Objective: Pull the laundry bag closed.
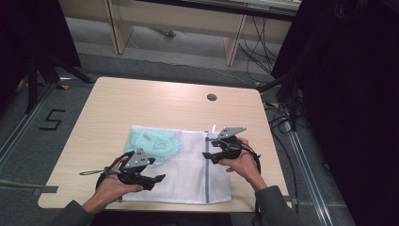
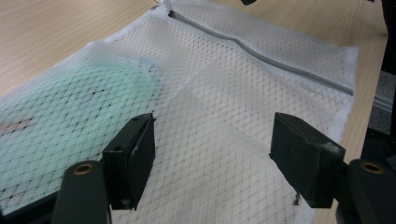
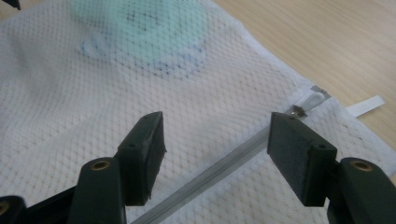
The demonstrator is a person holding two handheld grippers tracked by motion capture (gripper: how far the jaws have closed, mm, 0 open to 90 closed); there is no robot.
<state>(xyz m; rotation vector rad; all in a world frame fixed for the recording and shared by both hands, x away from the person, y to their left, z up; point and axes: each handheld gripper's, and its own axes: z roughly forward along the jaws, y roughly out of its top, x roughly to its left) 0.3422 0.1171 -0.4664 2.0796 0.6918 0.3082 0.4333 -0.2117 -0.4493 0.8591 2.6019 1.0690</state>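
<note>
A white mesh laundry bag [image 1: 188, 169] lies flat on the wooden table [image 1: 141, 101], with a pale green garment [image 1: 155, 143] inside its left part. A grey zipper [image 1: 207, 174] runs down the bag's right side, and its pull [image 3: 303, 105] sits at the far end. My left gripper [image 1: 157, 179] hovers over the bag's near left corner, open, with only mesh [image 2: 210, 102] between its jaws [image 2: 212, 135]. My right gripper [image 1: 207, 155] is held over the zipper's far part, open, and the zipper [image 3: 224, 168] passes under its jaws [image 3: 217, 135]. The garment [image 2: 70, 112] [image 3: 149, 28] shows through the mesh.
A round cable hole [image 1: 211, 97] sits near the table's far edge. Black curtains flank both sides. A stand's legs [image 1: 37, 70] are at the left, and cables [image 1: 282, 117] lie on the floor at the right. A wooden bench [image 1: 179, 23] stands behind.
</note>
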